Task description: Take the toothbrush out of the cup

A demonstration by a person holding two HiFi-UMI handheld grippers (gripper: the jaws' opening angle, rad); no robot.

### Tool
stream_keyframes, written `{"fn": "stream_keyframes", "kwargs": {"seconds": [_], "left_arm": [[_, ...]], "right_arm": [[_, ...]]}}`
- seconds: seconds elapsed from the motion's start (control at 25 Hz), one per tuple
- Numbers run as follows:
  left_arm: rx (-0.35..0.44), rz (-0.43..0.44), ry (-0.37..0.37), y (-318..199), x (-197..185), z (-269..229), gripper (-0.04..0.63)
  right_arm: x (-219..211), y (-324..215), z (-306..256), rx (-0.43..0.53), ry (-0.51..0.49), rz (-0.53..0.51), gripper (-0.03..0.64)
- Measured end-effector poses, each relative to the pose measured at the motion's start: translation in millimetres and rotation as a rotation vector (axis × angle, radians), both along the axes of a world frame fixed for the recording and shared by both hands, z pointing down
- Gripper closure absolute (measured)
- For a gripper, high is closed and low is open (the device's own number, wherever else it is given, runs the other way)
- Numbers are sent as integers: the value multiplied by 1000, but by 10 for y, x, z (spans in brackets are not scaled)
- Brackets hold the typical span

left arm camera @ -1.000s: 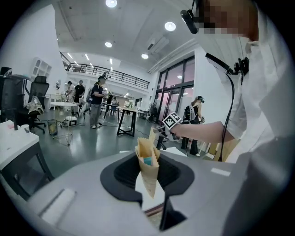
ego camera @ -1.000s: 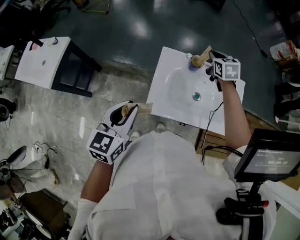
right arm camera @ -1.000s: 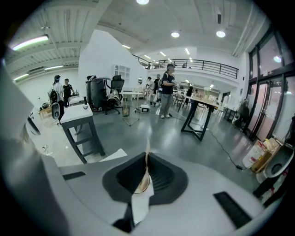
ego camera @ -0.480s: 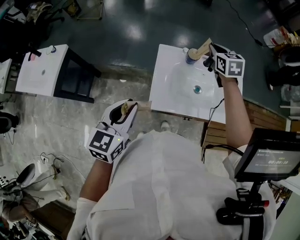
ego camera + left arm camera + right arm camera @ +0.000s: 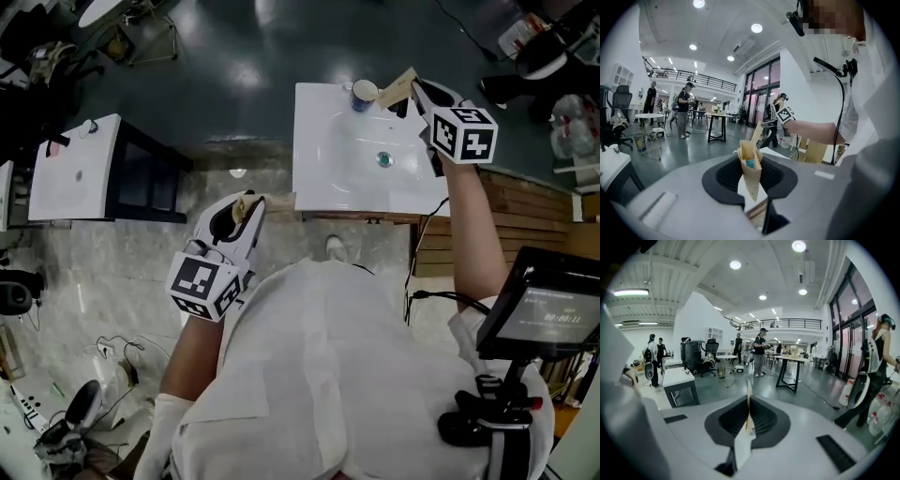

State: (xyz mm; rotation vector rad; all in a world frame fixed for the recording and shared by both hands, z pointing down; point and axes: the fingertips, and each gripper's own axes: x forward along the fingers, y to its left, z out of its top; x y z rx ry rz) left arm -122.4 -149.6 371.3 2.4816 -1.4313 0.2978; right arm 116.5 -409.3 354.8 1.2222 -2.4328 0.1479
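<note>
Gripping toothbrush (image 5: 397,88) outside cup (image 5: 362,94): R gripper (image 5: 411,94).

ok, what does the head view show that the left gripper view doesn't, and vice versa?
Head view only: the cup, the drain near it, and the monitor. Left gripper view only: a teal bit in the open top of the paper packet that the left gripper is shut on, plus people standing in the hall. Both: the left gripper with its packet, and the right gripper shut on a tan packet.
</note>
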Motion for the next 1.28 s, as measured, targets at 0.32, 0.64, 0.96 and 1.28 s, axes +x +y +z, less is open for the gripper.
{"fn": "stream_keyframes", "kwargs": {"seconds": [0.32,0.64,0.96,1.28], "left_arm": [[5,78,14,44,54,41,520],[30,125,8,275,-68,-10,520],[26,156,12,388,-67,58,520],[0,196,25,342,-13,212,520]], "right_arm": [[176,650,115,-31,-10,42,607],[87,1371,171,-47,-7,73,609],[-5,1844,312,-72,-30,82,609],[-166,2203,539,-113,-59,69,609]]}}
